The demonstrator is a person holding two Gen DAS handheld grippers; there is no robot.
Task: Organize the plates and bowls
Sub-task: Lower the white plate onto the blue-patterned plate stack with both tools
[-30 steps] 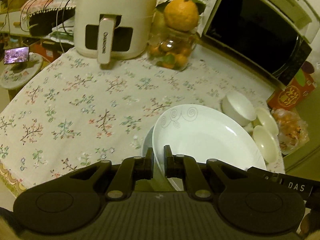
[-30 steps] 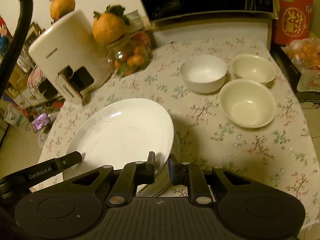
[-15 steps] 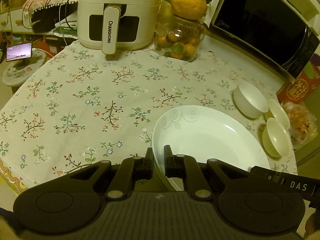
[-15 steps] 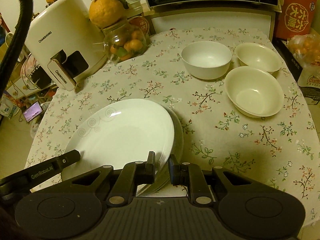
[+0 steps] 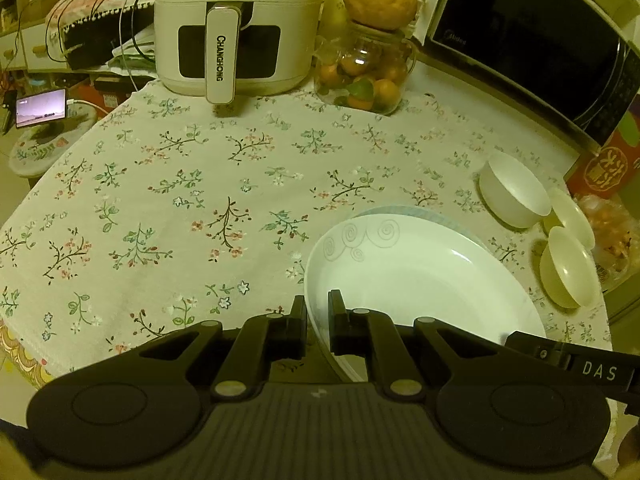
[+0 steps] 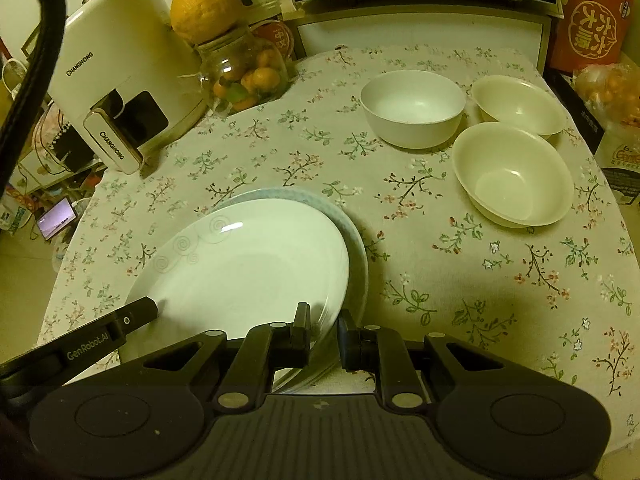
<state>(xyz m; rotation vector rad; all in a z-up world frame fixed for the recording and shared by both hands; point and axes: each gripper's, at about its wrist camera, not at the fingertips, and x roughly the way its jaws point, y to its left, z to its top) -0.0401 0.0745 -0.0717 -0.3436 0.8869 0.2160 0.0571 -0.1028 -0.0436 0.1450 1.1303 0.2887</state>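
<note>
white round swirl-patterned plate [image 5: 416,276] clamped at opposite rims by left tool [image 5: 317,314] and right tool [image 6: 323,330]; three bowls at 2 o'clock.

The swirl-patterned plate [image 6: 248,264], pinched by both tongs, has come down onto the blue-rimmed plate [image 6: 356,236] beneath, whose far rim now shows.

Hidden or cut off, as seen from my two wrists:

- Pale blue-rimmed lower plate [image 6: 357,236]: mostly covered by the white swirl-patterned upper plate [image 6: 248,272]; only a crescent shows.
- Upper plate's near rim: behind my own jaws in both views.
- Black microwave oven [image 5: 532,36]: cut by the frame edge.
- Red printed carton [image 6: 592,16]: cropped at the top and right.
- Small lit phone screen [image 5: 41,107]: content too small to read.
- Bench [image 5: 160,208] near edge: under my housing.
</note>
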